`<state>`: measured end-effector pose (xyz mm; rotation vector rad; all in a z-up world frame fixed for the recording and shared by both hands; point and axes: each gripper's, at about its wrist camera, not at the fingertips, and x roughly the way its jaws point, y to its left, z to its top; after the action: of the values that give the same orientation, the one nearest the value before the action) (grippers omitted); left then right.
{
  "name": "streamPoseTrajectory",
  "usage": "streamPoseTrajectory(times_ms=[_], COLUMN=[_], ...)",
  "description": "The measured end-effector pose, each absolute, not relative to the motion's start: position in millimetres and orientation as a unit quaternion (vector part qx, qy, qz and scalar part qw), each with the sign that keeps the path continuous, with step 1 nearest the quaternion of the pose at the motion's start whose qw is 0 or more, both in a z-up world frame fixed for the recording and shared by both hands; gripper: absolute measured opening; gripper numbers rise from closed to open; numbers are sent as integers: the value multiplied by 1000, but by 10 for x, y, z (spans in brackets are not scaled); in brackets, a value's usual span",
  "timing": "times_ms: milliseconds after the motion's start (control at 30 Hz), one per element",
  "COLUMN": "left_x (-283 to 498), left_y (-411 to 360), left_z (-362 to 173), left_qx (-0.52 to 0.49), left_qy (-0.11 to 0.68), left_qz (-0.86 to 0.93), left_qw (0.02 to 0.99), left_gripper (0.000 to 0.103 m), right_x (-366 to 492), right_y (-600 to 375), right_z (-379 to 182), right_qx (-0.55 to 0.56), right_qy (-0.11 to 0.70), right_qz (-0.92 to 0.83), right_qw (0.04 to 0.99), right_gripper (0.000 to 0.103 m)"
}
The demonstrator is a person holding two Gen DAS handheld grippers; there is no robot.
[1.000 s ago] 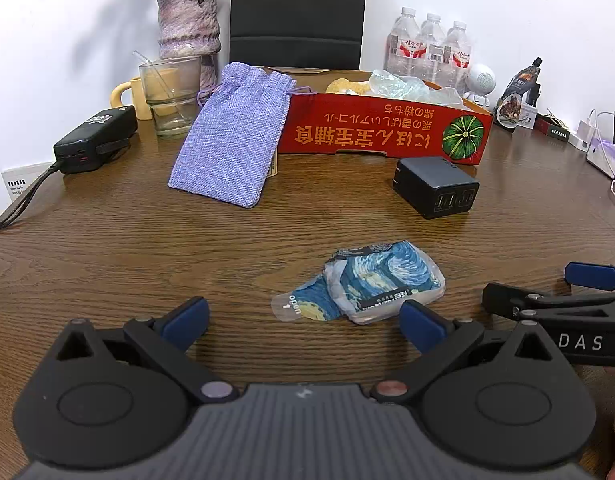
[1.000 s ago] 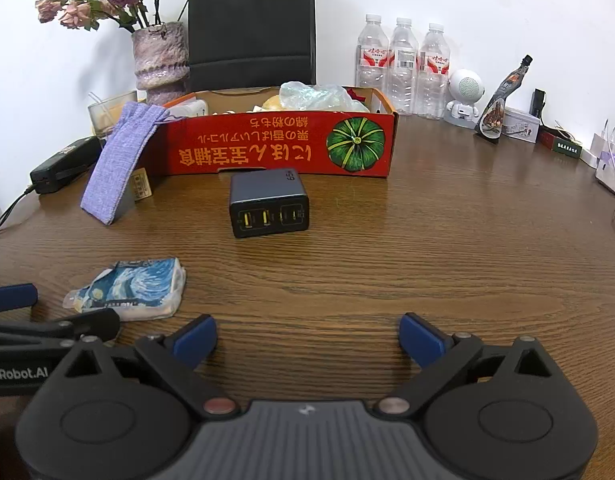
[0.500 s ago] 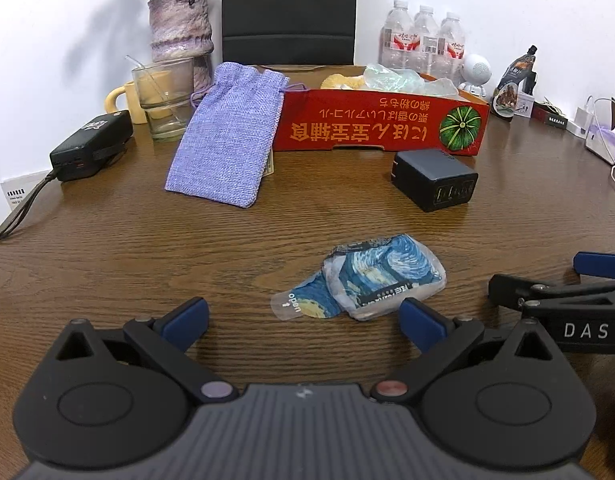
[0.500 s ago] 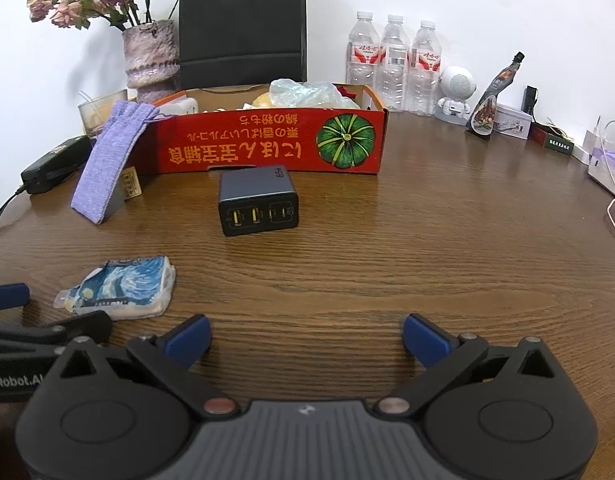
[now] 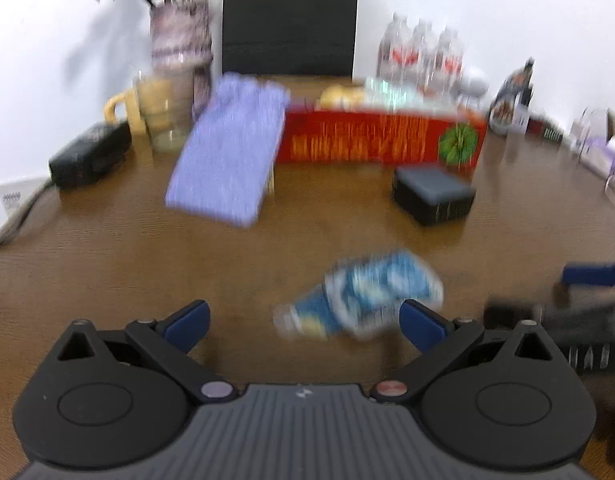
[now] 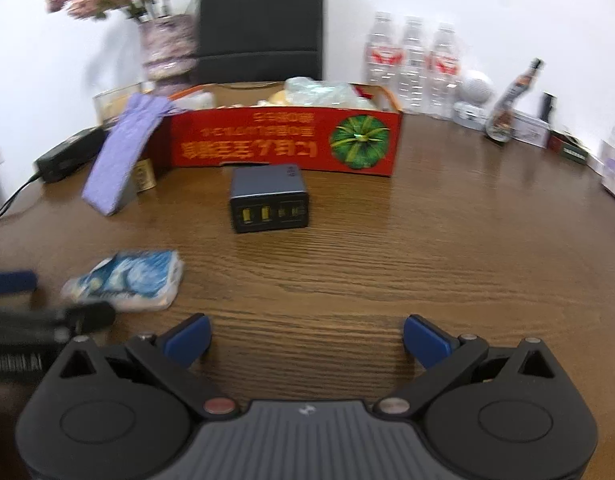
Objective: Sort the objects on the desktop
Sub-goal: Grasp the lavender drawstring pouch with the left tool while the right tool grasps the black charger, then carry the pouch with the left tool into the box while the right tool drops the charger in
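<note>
While both views are smeared by motion blur, the layout reads clearly enough. Left gripper (image 5: 303,320): fingers (image 5: 186,319) spread wide, holding nothing, low over the wooden bench (image 5: 107,264). Blue-and-white tissue pack (image 5: 367,296) lies flat on the bench just ahead of it, nearer the right-hand finger; contact cannot be told through the blur. Right gripper (image 6: 307,338): fingers (image 6: 425,340) likewise wide apart and empty, over bare bench. In its view the tissue pack (image 6: 127,280) sits off to the left, beside the tip of the left gripper. Black charger block (image 6: 269,203) stands further back, ports facing the right camera, just in front of the red cardboard box (image 6: 283,142). Lilac fabric pouch (image 5: 227,152) leans against the box's left end. Vase of flowers (image 5: 179,40) and water bottles (image 6: 411,64) along the wall.
</note>
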<state>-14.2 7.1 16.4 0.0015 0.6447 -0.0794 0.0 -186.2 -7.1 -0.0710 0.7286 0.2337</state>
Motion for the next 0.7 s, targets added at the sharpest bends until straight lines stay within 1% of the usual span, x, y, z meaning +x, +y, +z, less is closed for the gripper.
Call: streamPoseTrajectory(times_ms=[67,167,233,267,300,333,400,433,467,500,533,567,633,667,700], left_x=[83,432,665,766,845,896,972,1002,1017,1020,984,944,817,745,658], left_y=[144,250,321,284,243,208,208,227,260,288,303,316,352,380,414], left_z=[240,349,422,374,320,279,219,196,190,194,213,235,311,368,414], left_qx=[10,24,34,56,77,94,99,92,81,75,76,78,70,56,38], left_qy=[302,279,264,261,258,259,273,281,291,300,295,289,275,271,268], left_qz=[-38,-35,-33,-25,-13,-8,-11,-12,-12,-12,-10,-8,5,8,6], left_qw=[953,959,963,963,963,961,957,955,953,951,952,954,959,961,963], left_gripper=[103,103,101,94,82,76,46,39,22,11,9,5,4,4,4], right_x=[86,274,443,530,609,685,823,879,932,984,1036,1069,1074,1050,1009], right_y=[-1878,-1904,-1842,-1799,-1750,-1696,-1592,-1546,-1510,-1477,-1444,-1435,-1454,-1472,-1495], right_z=[-19,99,142,149,148,142,124,112,92,68,45,19,-27,-39,-44], right_qx=[-27,11,15,12,9,4,-9,-17,-24,-30,-35,-37,-36,-37,-36], right_qy=[364,343,338,336,332,331,332,332,336,341,345,351,350,347,344], right_qz=[123,132,145,149,148,146,145,147,146,146,145,145,144,145,145], right_qw=[923,930,930,930,931,932,932,932,930,928,927,925,925,926,927], right_gripper=[103,103,103,103,102,101,97,95,94,88,79,76,64,62,58])
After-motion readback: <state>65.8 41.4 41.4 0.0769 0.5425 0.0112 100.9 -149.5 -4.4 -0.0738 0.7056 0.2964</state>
